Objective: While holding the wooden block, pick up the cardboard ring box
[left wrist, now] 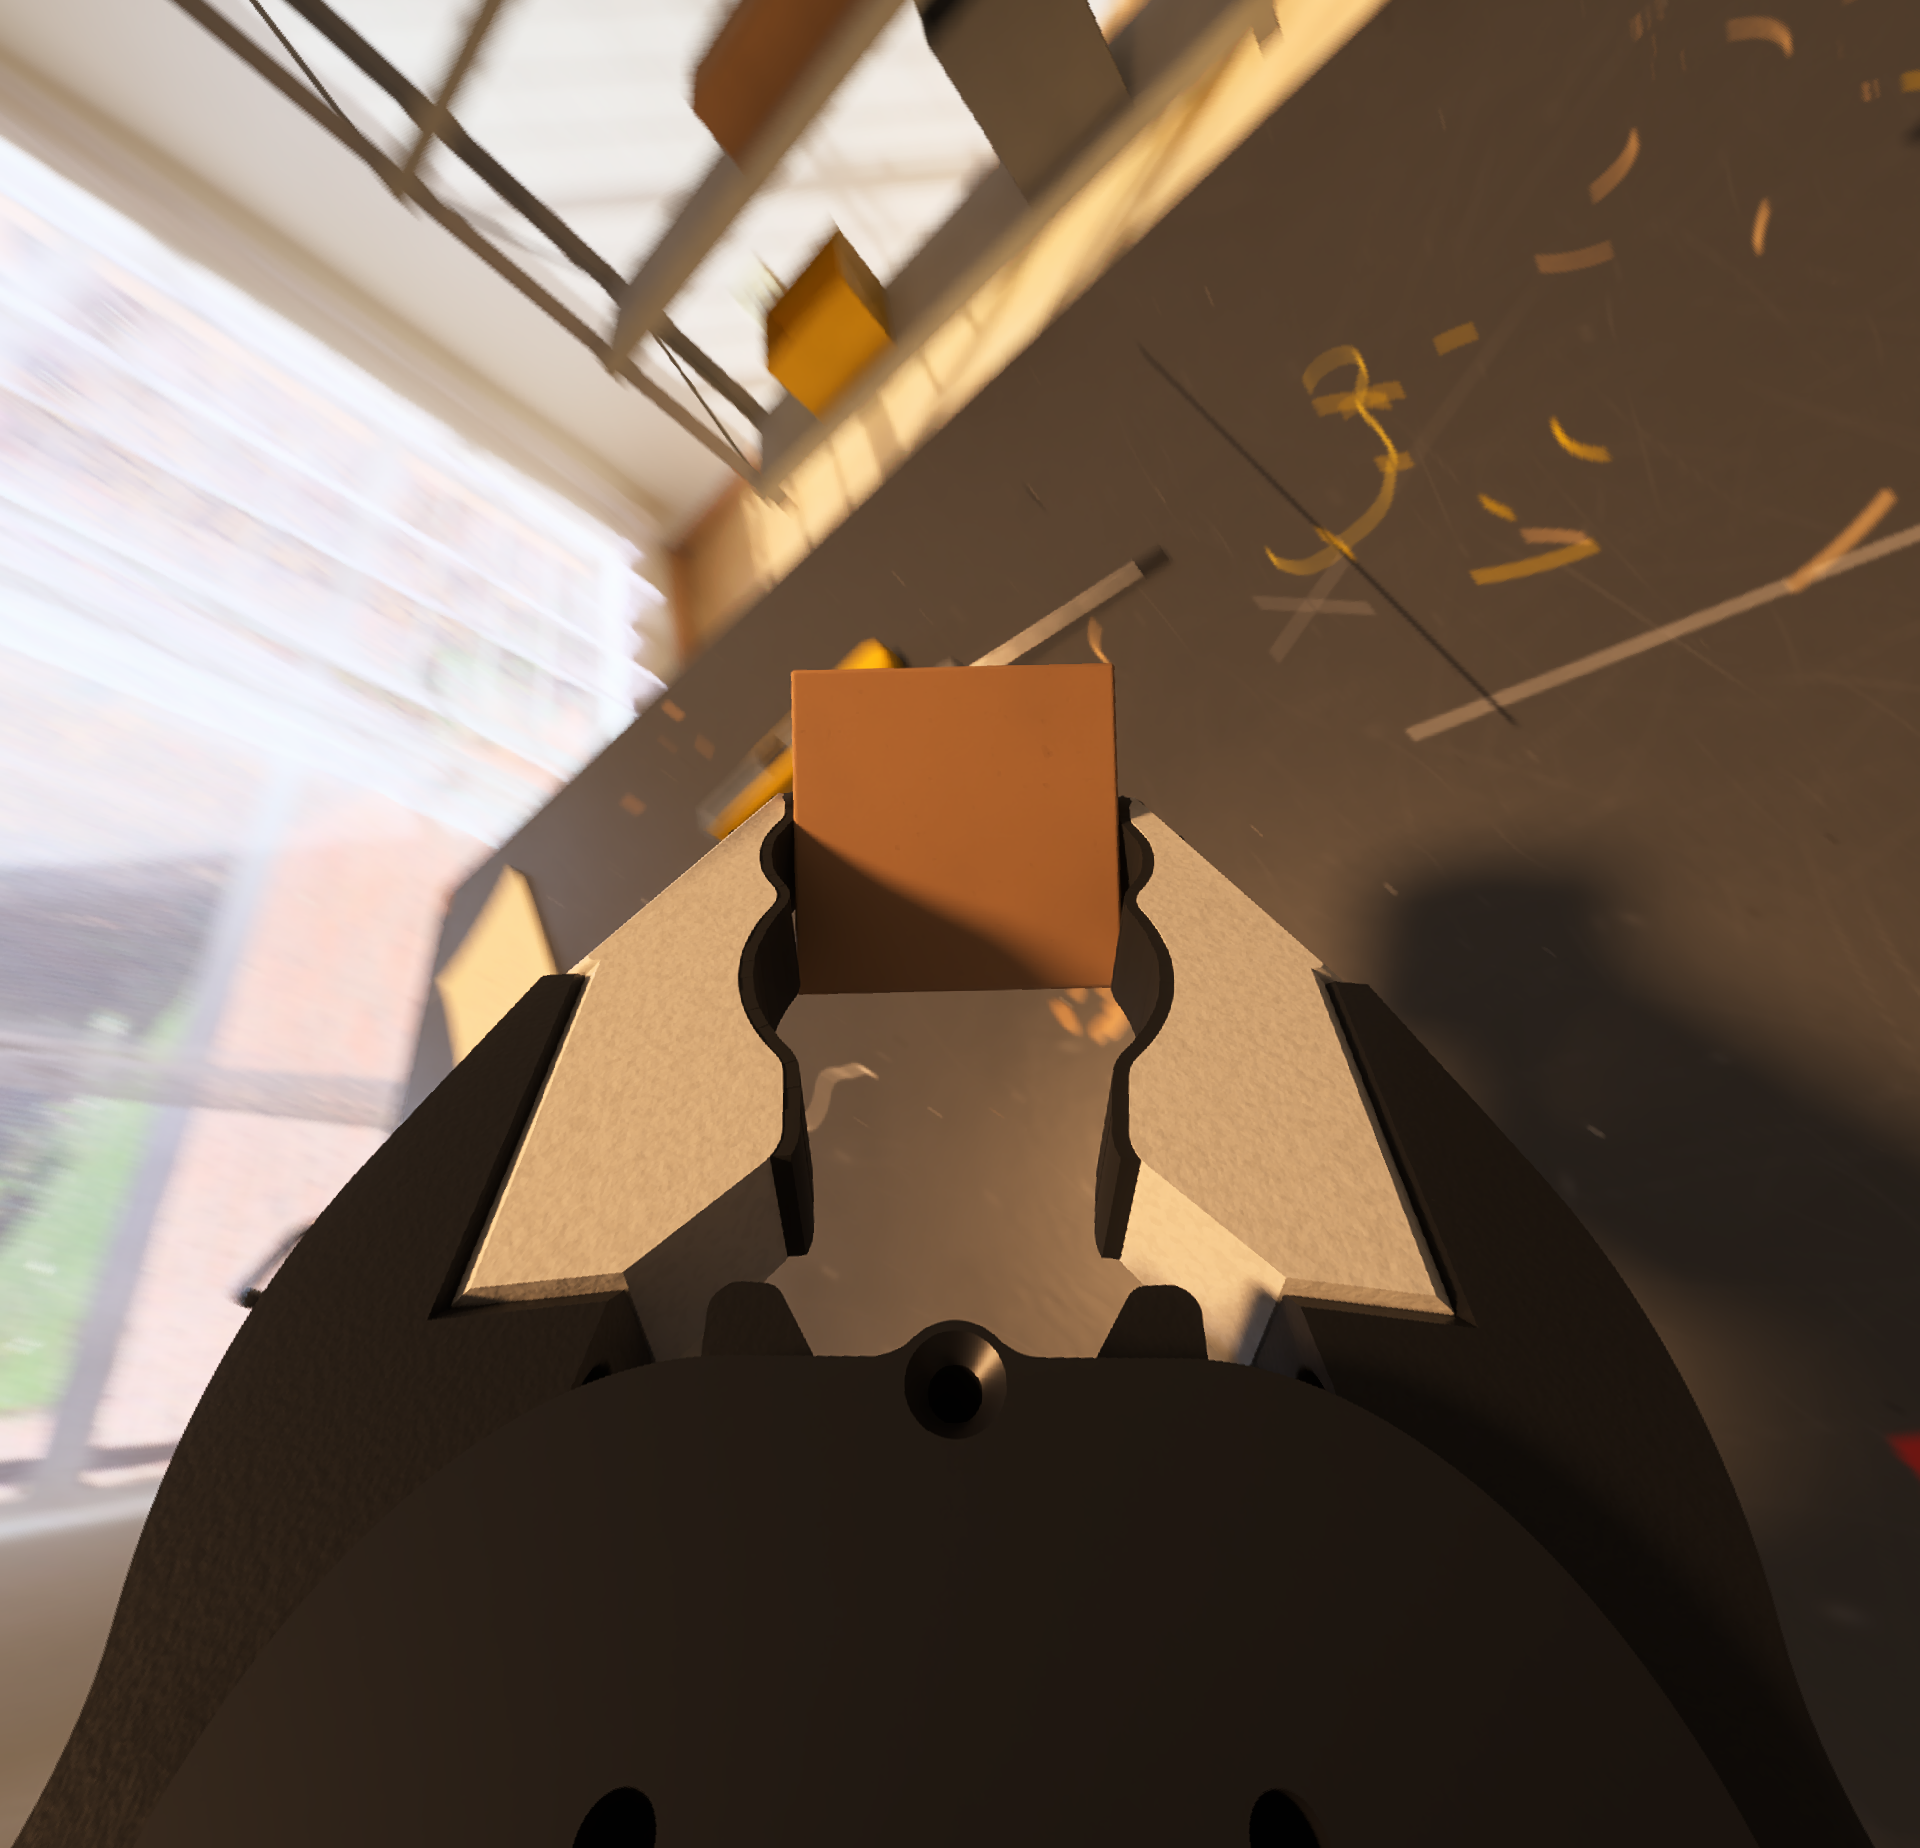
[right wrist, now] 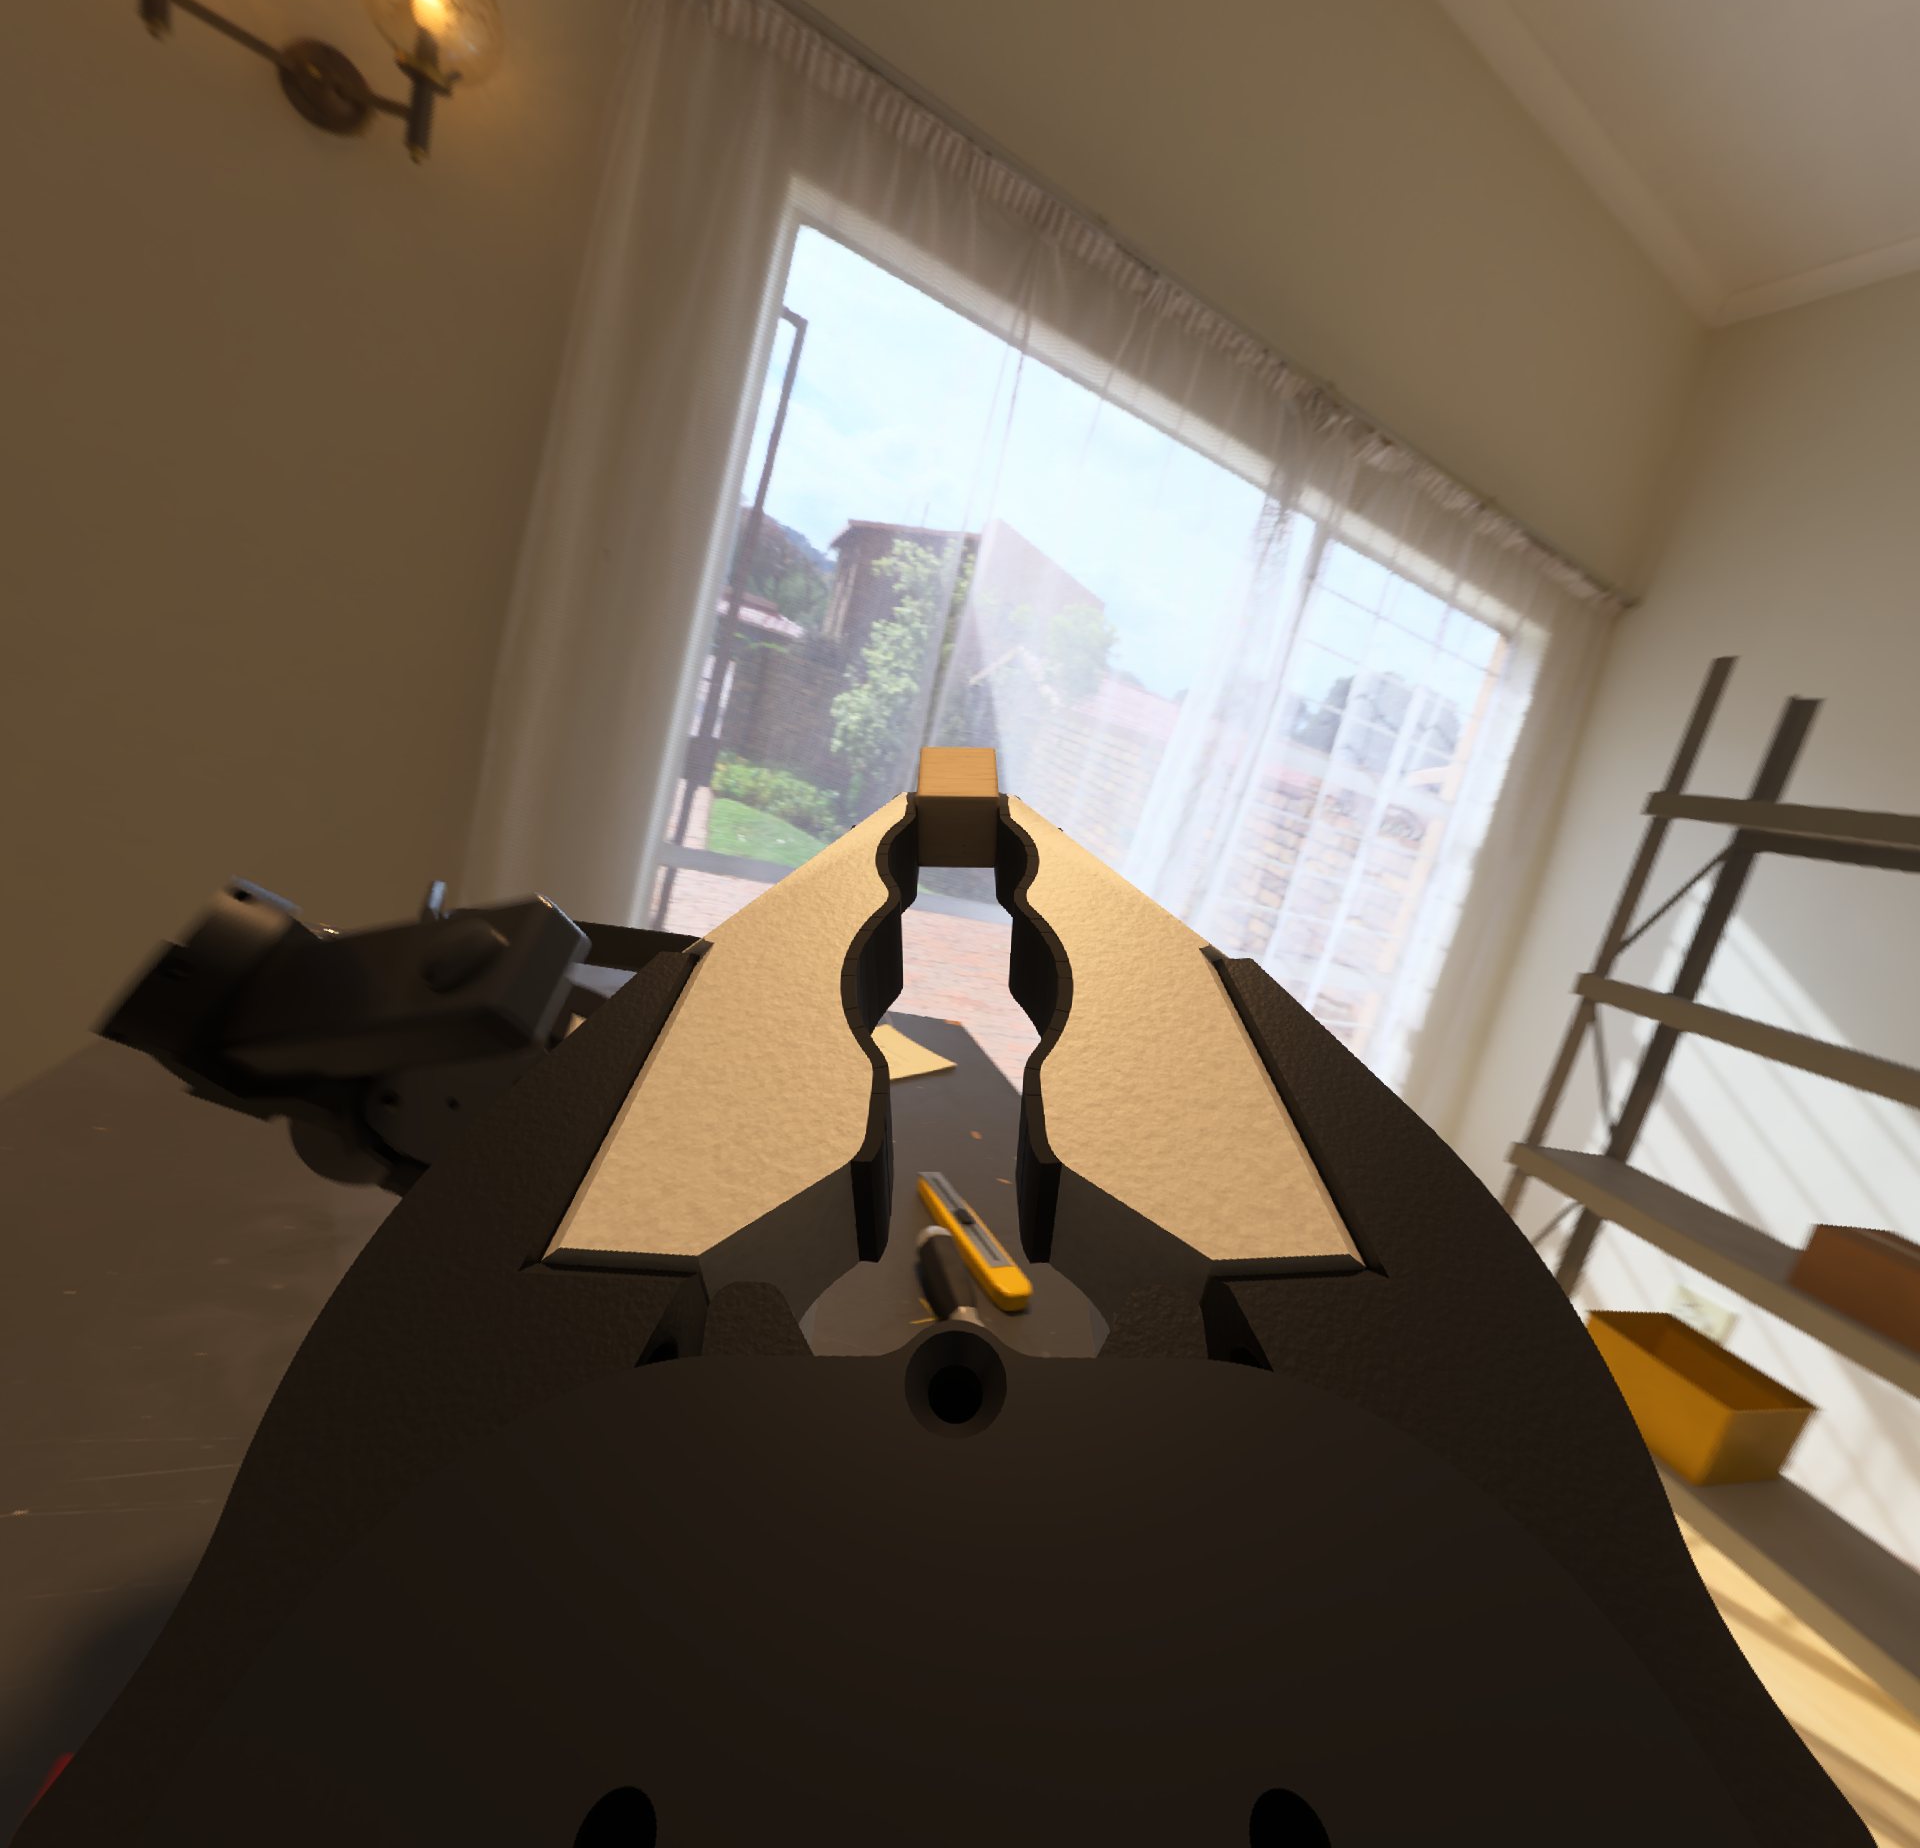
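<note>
In the left wrist view my left gripper (left wrist: 954,832) is shut on the cardboard ring box (left wrist: 951,749), a smooth orange-brown cube pinched between both fingertips over the dark table (left wrist: 1455,915). In the right wrist view my right gripper (right wrist: 958,832) is shut on the wooden block (right wrist: 958,775), a small pale tan block held at the very fingertips, raised above the table with the window behind it. The left gripper also shows in the right wrist view (right wrist: 343,998), dark and blurred, at the left over the table.
A yellow utility knife (right wrist: 971,1242) lies on the table below my right gripper; it also shows behind the ring box (left wrist: 753,796). A tan sheet (right wrist: 909,1050) lies near the table's far edge. Metal shelving (right wrist: 1714,1019) at the right holds a yellow bin (right wrist: 1694,1393) and a brown box (right wrist: 1860,1268).
</note>
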Controlling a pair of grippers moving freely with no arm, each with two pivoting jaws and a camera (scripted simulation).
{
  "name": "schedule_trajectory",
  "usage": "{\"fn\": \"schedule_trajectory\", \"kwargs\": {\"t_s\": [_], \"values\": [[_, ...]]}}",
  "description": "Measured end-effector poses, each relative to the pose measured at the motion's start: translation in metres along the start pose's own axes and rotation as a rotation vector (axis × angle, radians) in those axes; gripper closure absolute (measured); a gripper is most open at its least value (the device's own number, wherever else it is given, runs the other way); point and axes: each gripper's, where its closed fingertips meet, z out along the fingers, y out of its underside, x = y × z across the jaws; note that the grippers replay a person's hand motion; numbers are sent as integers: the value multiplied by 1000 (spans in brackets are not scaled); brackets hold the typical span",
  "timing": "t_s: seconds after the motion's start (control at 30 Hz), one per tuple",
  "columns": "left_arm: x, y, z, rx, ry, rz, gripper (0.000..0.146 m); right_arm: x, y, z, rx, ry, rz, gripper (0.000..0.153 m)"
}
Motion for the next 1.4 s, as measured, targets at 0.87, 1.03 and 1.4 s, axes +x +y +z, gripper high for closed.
{"fn": "schedule_trajectory", "kwargs": {"t_s": [0.87,1.03,1.4], "values": [[-168,-63,-112,704,139,-463,86,-8,6,0,6,60,-327,140],[-181,-55,-123,729,126,-492,86,-34,-2,7,-8,-74,-223,140],[-200,-32,-139,765,240,-507,86,-100,-35,17,85,-276,-109,140]]}}
